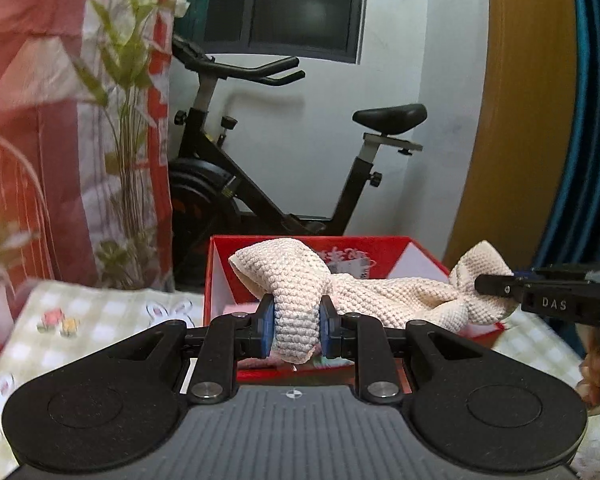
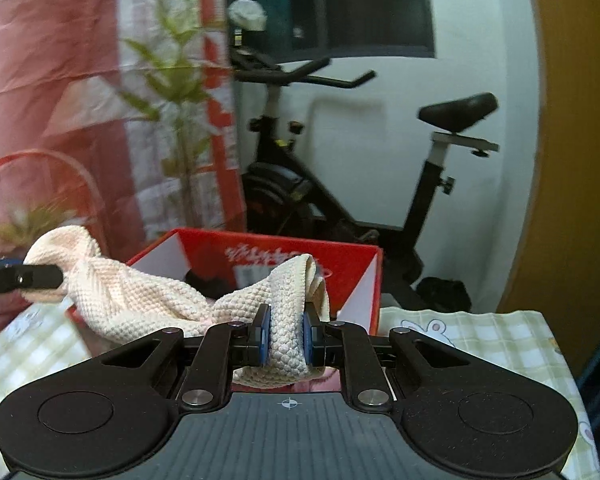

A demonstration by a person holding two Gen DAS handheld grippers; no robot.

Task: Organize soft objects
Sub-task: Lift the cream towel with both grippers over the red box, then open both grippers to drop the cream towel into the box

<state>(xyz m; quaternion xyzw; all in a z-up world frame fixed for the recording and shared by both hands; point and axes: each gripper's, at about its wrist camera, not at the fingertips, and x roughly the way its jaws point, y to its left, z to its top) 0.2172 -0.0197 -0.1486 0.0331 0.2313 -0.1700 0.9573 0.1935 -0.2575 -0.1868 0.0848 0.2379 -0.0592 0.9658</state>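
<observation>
Both tools, left tool (image 1: 296, 326) and right tool (image 2: 286, 338), tilted slightly downward, pinch cream towel (image 1: 380, 292) above red box (image 1: 380, 246)

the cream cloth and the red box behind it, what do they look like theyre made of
Cream cloth: soft knitted or waffle-weave fabric, matte; the bumpy regular texture and limp drape between the two grippers suggest cotton or microfibre.
Red box: probably cardboard, with a smooth printed red outside and plain white inner walls, thin and flat with straight edges.

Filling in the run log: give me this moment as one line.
left gripper: shut on towel | right gripper: shut on towel | towel: stretched between both, above red box | table: checked cloth
</observation>
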